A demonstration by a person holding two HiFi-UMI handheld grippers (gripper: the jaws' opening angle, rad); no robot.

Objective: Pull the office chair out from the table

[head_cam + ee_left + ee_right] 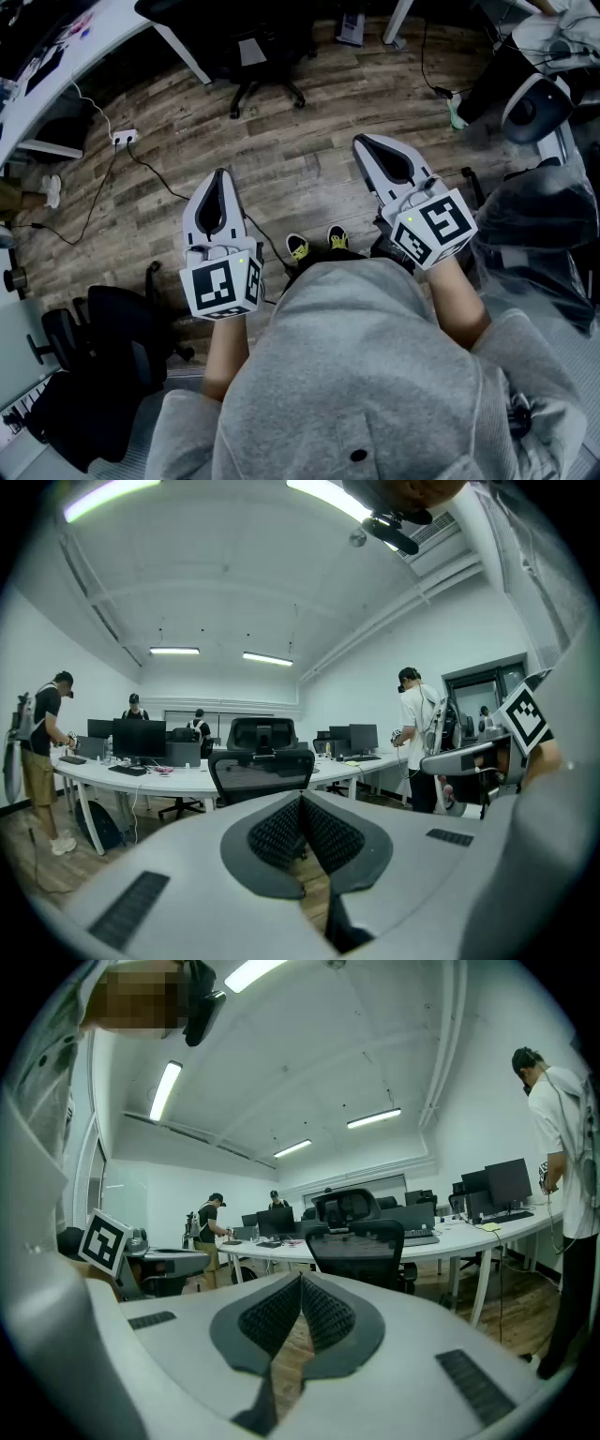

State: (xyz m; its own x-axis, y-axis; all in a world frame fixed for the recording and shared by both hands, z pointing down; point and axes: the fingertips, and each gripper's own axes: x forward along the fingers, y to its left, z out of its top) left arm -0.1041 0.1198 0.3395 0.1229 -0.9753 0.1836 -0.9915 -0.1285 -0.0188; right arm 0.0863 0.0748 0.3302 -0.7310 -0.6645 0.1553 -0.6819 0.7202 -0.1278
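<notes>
A black mesh-backed office chair (255, 45) stands pushed in at the curved white table (58, 67), at the top of the head view. Some floor lies between it and both grippers. My left gripper (221, 184) and right gripper (368, 152) are held out in front of my grey hoodie, pointing toward the chair. The left gripper view has the chair back (261, 771) straight ahead behind the left gripper (302, 804), whose ribbed pads meet with nothing between them. The right gripper (301, 1285) is likewise shut and empty, with the chair (362, 1247) and table (487, 1233) beyond it.
A second black chair (105, 354) stands at my lower left, and a covered seat (542, 211) at my right. A power strip (125, 138) with a trailing cable lies on the wood floor. A person (418, 735) stands to the right, and others (210, 1224) work at the monitors.
</notes>
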